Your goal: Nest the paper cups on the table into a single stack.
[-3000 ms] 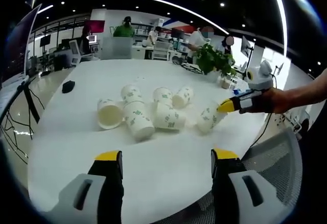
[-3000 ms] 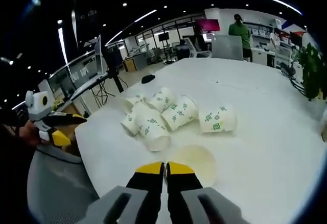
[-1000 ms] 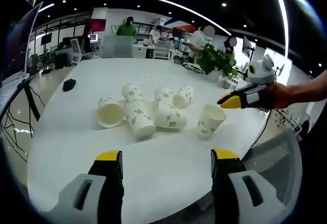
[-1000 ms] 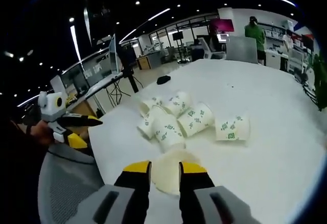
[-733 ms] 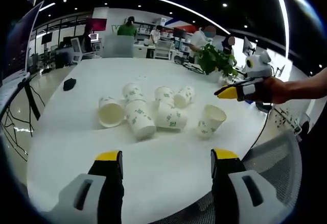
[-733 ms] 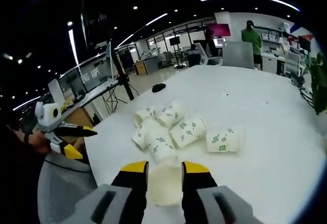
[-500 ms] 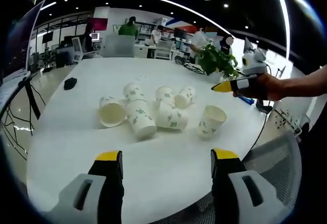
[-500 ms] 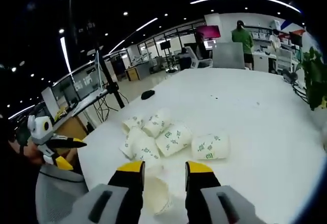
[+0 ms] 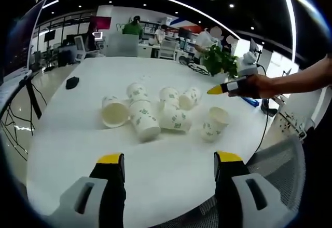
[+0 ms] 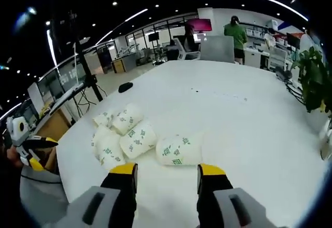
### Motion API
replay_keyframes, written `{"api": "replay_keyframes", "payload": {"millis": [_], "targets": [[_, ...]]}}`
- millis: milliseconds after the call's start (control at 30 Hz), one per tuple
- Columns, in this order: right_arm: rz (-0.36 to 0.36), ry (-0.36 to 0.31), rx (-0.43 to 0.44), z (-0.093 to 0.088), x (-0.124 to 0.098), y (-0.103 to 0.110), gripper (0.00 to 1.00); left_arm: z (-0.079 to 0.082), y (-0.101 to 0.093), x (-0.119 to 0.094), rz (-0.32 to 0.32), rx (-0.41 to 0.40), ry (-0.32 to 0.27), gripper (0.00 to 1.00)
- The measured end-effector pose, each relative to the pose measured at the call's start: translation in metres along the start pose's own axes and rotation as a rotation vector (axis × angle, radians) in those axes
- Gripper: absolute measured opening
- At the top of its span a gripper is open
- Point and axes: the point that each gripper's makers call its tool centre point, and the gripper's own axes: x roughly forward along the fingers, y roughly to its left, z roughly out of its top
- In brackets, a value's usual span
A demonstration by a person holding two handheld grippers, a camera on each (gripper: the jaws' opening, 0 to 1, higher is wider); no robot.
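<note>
Left gripper [image 9: 169,160]: jaws spread wide, empty, held low over the white table [image 9: 78,139]. Ahead lies a cluster of paper cups [image 9: 150,114] on their sides; one upright cup [image 9: 214,123] stands apart. Right gripper [image 10: 167,174]: jaws parted, empty, the nearest toppled cup [image 10: 179,149] just beyond its tips. A potted plant [image 9: 220,62] stands at the far edge.

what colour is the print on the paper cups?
Green, on white paper cups; clearest in the right gripper view.
</note>
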Motion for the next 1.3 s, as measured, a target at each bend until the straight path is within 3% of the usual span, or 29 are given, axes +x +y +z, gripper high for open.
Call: {"api": "replay_keyframes", "payload": {"millis": [133,300,400,600,767,933,1300], "targets": [[-0.001,0.01,0.045,0.0,0.012,-0.018,0.47,0.0,0.001,0.0,0.004,-0.004,0.003,0.69],[0.016,-0.011,0.106,0.004,0.014,-0.017,0.46,-0.002,0.004,0.002,0.011,-0.01,0.009,0.69],[0.037,-0.016,0.106,0.008,0.015,-0.012,0.45,-0.004,0.006,0.002,0.014,-0.016,0.013,0.68],[0.073,0.011,0.127,0.008,0.035,-0.028,0.47,-0.004,0.007,0.002,0.026,-0.029,0.017,0.68],[0.105,0.015,0.119,0.011,0.038,-0.025,0.46,-0.004,0.007,0.001,0.034,-0.03,0.022,0.68],[0.15,0.019,0.107,0.01,0.041,-0.018,0.42,-0.005,0.008,0.001,0.037,-0.031,0.03,0.68],[0.25,0.05,0.068,-0.002,0.036,0.006,0.17,-0.006,0.006,0.002,0.038,-0.03,0.04,0.67]]}}
